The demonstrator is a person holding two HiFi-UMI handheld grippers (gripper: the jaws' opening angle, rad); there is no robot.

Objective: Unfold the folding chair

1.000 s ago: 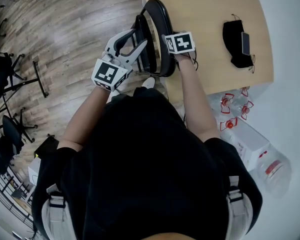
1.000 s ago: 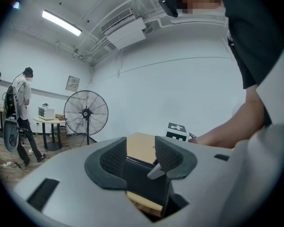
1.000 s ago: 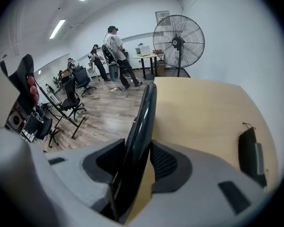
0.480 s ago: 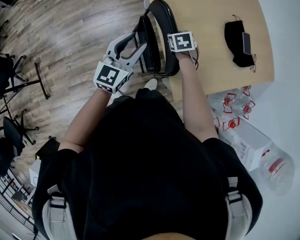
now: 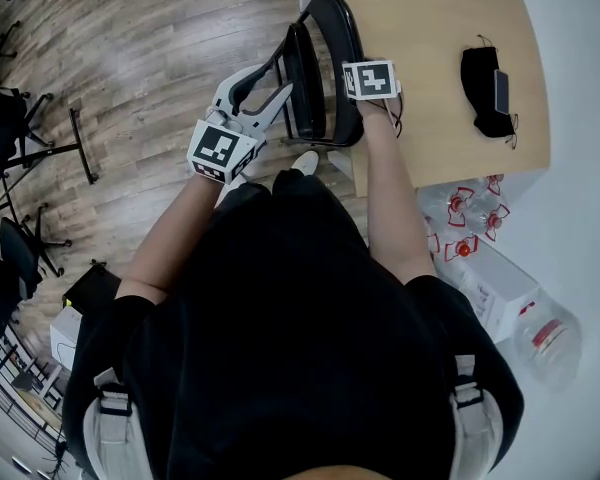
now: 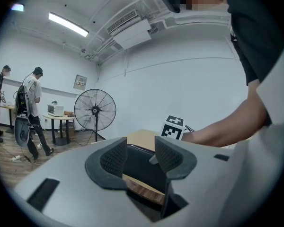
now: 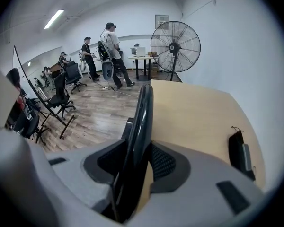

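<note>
Two grippers are clamped on the black folding chair (image 5: pixel 325 68), which is stood at the left edge of the table (image 5: pixel 430 28): the right gripper (image 7: pixel 137 167) is pressed onto its back panel, the left gripper (image 6: pixel 141 157) onto its seat. At the table's right side a black pouch (image 5: pixel 480 93) is laid with a phone (image 5: pixel 501 90) on it; red-capped bottles (image 5: pixel 465 223) and a white box (image 5: pixel 500 288) are crowded below the table's near edge.

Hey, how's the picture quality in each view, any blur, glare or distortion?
Head view: evenly lit, sharp, floorboards bowed by the wide lens. Left gripper view: round dark border, ceiling lamp blown out. Right gripper view: same border, nearby chair soft.
</note>
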